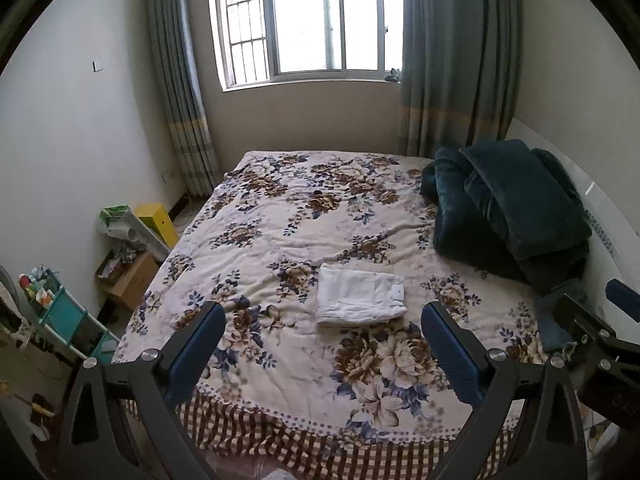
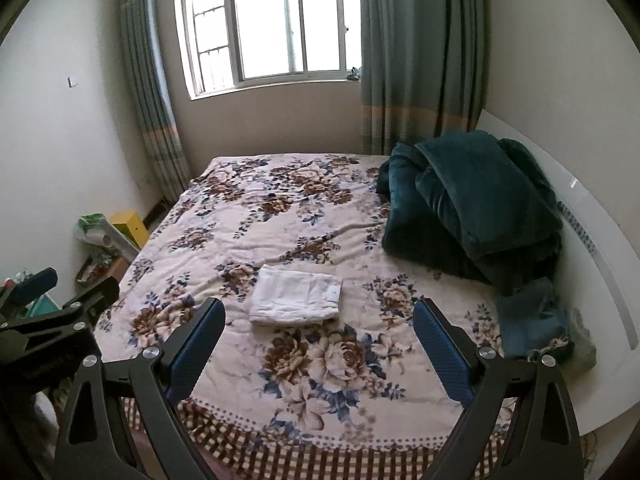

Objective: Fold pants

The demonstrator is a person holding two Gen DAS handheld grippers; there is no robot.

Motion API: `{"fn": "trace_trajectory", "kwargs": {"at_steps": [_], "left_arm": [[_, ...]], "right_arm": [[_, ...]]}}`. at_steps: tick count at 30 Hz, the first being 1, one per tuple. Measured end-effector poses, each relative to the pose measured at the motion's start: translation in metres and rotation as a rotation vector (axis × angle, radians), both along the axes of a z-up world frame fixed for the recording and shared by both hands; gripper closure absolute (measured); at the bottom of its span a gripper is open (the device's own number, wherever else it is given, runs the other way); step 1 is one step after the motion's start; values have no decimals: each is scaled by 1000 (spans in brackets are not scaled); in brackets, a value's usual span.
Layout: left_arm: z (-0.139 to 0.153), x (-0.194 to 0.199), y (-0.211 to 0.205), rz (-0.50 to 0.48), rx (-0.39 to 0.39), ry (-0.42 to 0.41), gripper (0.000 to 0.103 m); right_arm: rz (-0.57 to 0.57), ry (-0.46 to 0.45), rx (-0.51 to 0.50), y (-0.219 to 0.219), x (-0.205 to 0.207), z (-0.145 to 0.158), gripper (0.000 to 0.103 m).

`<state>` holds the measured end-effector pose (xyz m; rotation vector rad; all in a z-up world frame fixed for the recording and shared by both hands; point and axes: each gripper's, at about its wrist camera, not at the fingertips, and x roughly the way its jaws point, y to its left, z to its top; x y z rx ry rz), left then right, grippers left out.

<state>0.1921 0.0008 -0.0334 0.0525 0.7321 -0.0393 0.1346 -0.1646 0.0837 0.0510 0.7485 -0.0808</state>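
The pants are white cloth, matt, with a fine woven grain and a stitched hem. The bed carries a soft quilted cloth cover, floral, puckered and wrinkled, with a checked fringe. At 2 o'clock lies a dark teal blanket of plush, velvety cloth with a faint sheen. The headboard is smooth, glossy white. The left gripper and right gripper have matt black plastic frames, bright metal screws, and fingers padded in ribbed blue rubber. The curtains are matt pleated cloth.
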Motion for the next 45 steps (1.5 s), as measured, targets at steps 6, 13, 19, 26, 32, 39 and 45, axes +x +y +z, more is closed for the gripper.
{"fn": "trace_trajectory", "kwargs": {"at_steps": [6,13,19,26,32,39,45], "left_arm": [[2,-12,5,16,-10,4,3],[-10,-5,4,28,1,21,0],[-27,16,-4,28,37,14,0],[-55,47,-9,53,62,51,0],[-76,68,-12,45,71,90,0],[-88,76,-15,43,80,119,0],[-91,75,-13,50,80,119,0]], "right_arm": [[20,4,8,7,-14,12,6],[41,25,29,6,-5,1,3],[2,31,17,-2,21,-24,3],[-49,40,-11,-9,61,-58,3],[-74,71,-30,-12,88,-85,3],[-78,99,-37,-14,103,-103,3],[-92,111,-15,-18,103,-112,3]]}}
